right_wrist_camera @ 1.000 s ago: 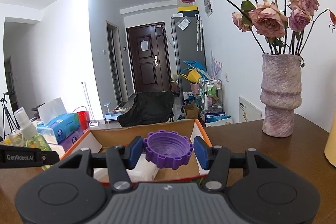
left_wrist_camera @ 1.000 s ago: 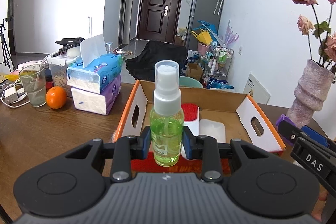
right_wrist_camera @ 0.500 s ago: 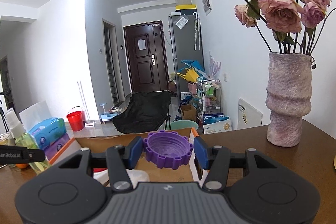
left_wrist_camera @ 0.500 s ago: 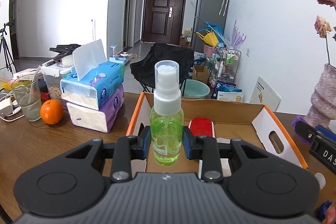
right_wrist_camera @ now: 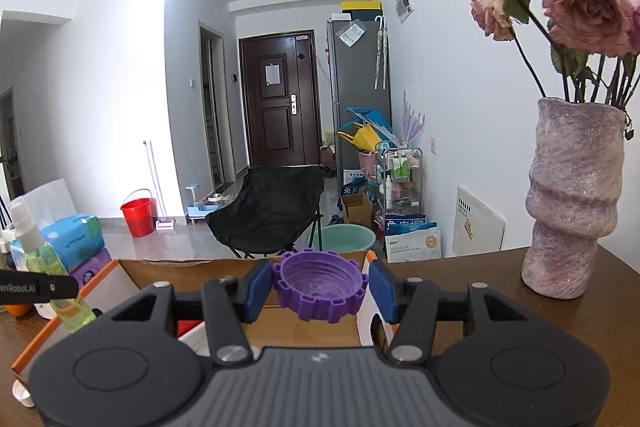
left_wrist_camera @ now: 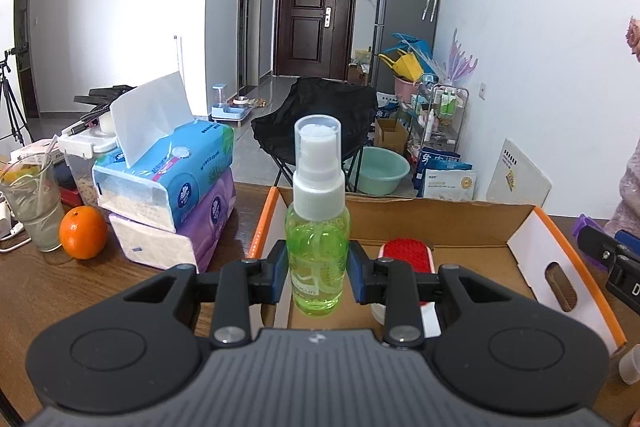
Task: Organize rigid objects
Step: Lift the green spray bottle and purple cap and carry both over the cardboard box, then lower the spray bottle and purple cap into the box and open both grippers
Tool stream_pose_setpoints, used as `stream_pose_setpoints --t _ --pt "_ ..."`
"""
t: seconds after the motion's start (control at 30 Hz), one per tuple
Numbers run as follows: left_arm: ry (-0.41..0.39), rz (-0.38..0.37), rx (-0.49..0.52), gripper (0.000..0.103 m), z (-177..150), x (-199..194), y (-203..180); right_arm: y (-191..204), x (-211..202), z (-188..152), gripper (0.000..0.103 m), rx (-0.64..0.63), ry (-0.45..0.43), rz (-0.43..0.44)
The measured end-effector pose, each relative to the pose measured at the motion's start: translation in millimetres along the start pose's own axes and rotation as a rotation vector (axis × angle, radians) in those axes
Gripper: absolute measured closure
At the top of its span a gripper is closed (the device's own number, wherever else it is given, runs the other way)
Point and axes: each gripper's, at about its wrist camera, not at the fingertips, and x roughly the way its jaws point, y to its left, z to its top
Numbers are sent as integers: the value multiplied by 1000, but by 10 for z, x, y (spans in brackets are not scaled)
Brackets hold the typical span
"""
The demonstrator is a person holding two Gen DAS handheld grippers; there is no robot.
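Left gripper (left_wrist_camera: 318,277): it is pointed forward and tilted down over the near edge of the cardboard box (left_wrist_camera: 440,223); its two blue pads are clamped on the lower body of the green spray bottle (left_wrist_camera: 317,247).
Green spray bottle: it is held upright above the left part of the box, with the white pump and clear cap on top.
Right gripper (right_wrist_camera: 320,289): it is pointed almost level over the right end of the box; its pads are pressed on both sides of the purple ridged lid (right_wrist_camera: 320,285), which is held with the hollow side up.
Cardboard box: a red brush (left_wrist_camera: 406,251) is seen inside, partly covered by the left gripper's fingers; a white item beside it cannot be identified.
Wooden table (left_wrist_camera: 44,279): an orange (left_wrist_camera: 83,233) and stacked tissue packs (left_wrist_camera: 172,187) are placed left of the box.
Vase (right_wrist_camera: 572,199): it is placed on the table, right of the box, well apart; the dried roses are cut off by the frame.
Hands: the person's hands are not seen.
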Motion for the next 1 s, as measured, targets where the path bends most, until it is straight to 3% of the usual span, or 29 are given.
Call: stream_pose_setpoints --t 0.5,0.53,0.57,0.6,0.63,0.67,0.77,1.0 --pt "18 -20 49 69 -26 166 -60 12 207 -33 48 -8 59 9" --pt "6 -17 54 57 -26 142 -67 4 210 -38 43 -1 64 10" --pt "-5 -15 54 38 -26 114 -64 -6 212 -39 25 4 66 9" --pt "-20 -9 52 29 -23 84 -61 -16 207 -45 11 10 62 2" --pt "-35 1 49 17 -19 52 -55 -19 194 -47 7 14 56 -6" --pt "-50 13 48 12 -14 21 -56 -21 183 -47 5 15 51 -11" --pt "-68 20 42 1 7 -32 -54 -33 179 -45 0 25 56 -6" --pt "-58 43 20 0 34 -40 -25 -26 184 -40 0 21 70 -16"
